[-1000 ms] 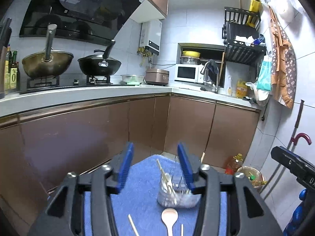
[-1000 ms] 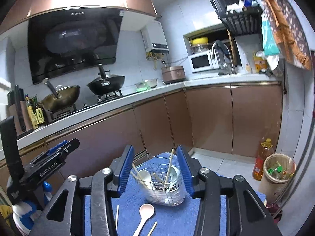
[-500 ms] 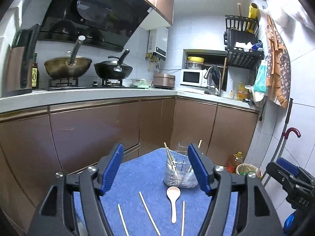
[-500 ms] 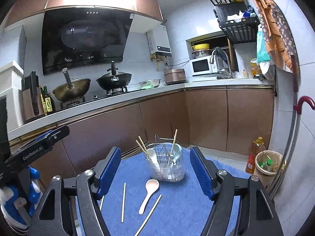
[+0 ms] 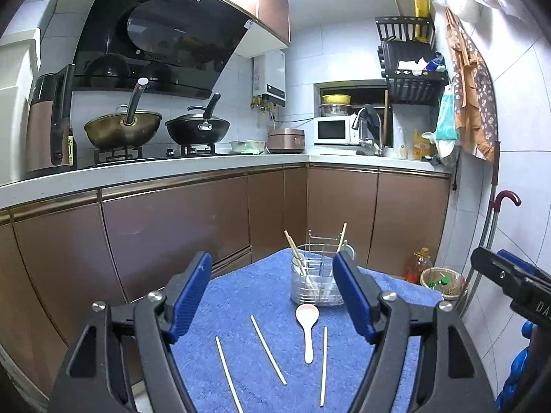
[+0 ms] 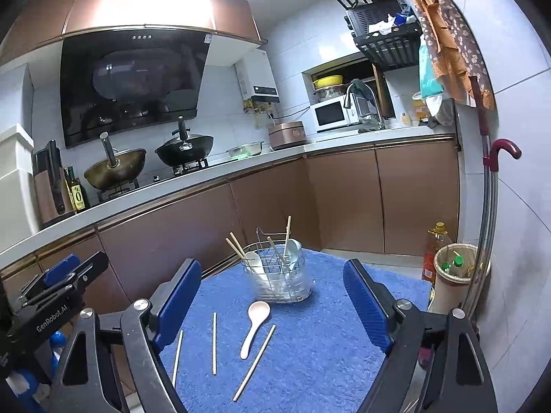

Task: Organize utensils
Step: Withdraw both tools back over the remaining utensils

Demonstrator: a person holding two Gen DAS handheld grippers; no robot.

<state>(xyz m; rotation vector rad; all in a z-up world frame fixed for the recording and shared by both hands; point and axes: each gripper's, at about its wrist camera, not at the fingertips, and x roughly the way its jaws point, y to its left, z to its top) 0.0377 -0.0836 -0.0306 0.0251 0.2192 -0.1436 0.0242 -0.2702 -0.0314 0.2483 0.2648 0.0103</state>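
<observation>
Lying on our blue towel (image 5: 241, 296): spoon (image 5: 307, 323) and three chopsticks (image 5: 268, 349), ahead of both grippers, left (image 5: 272, 292) and right (image 6: 275, 303); jaws opening, empty. Caddy (image 6: 280, 275) beyond.

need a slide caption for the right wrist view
Right gripper, jaws opening and empty, faces a blue towel with a white spoon, three loose chopsticks and a wire utensil caddy.

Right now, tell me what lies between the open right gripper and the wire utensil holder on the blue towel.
In the right wrist view, a white spoon and three loose chopsticks lie on the towel between the right gripper and the holder.
</observation>
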